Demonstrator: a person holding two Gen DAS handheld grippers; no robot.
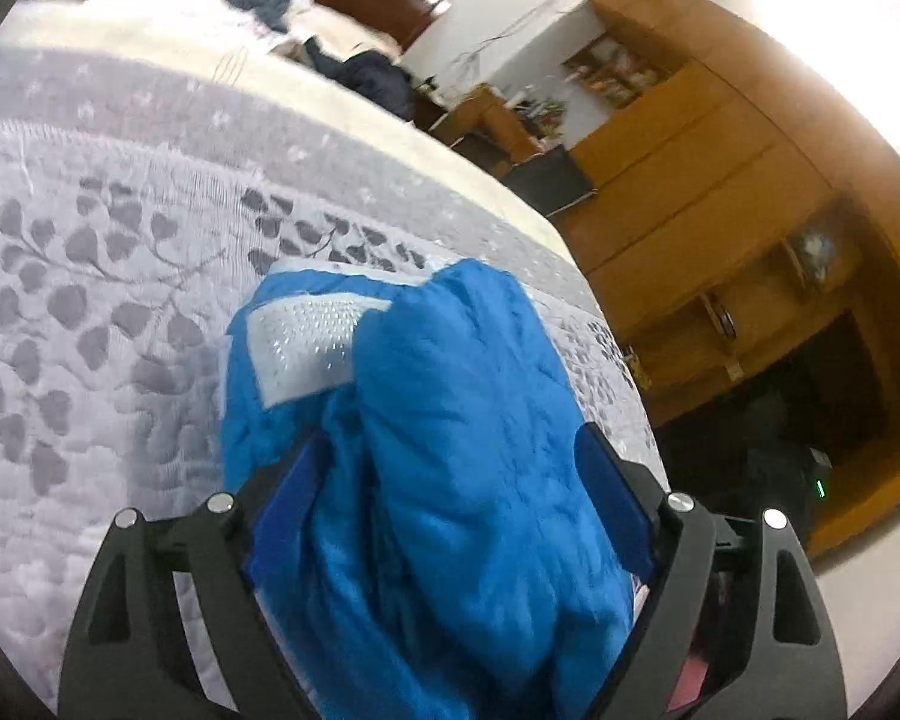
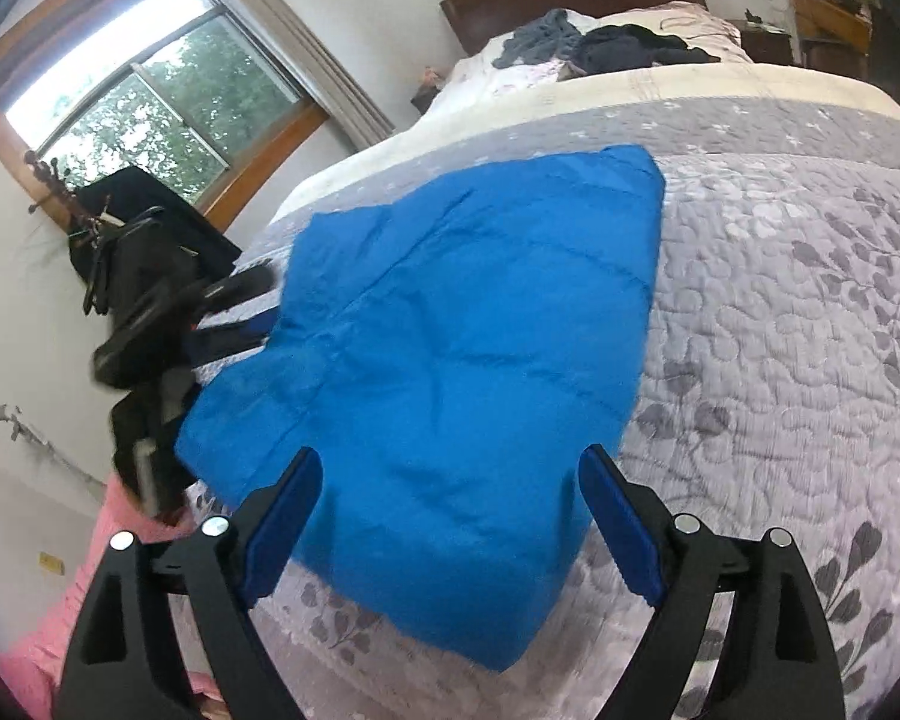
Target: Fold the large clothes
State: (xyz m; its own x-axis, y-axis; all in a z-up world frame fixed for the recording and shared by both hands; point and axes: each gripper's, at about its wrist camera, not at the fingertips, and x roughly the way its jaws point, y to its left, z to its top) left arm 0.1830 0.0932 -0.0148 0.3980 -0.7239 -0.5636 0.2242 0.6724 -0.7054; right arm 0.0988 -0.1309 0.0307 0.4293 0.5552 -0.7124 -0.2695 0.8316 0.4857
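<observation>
A bright blue padded garment (image 2: 480, 312) lies folded flat on the grey leaf-patterned quilt (image 2: 780, 330). My right gripper (image 2: 450, 455) hovers open over its near edge, with one finger on either side and the cloth not pinched. In the left wrist view the same garment (image 1: 462, 372) bulges up between the widely spread fingers of my left gripper (image 1: 450, 438), which is open. A white mesh patch (image 1: 306, 348) shows on its far left side. From the right wrist view, the left gripper (image 2: 240, 312) sits at the garment's left edge.
Dark clothes (image 2: 618, 39) are piled near the headboard. The bed's edge (image 1: 570, 252) drops off toward a wooden wardrobe (image 1: 720, 180). A window (image 2: 138, 90) and dark items (image 2: 138, 228) stand left of the bed. A pink sleeve (image 2: 120, 540) is at the lower left.
</observation>
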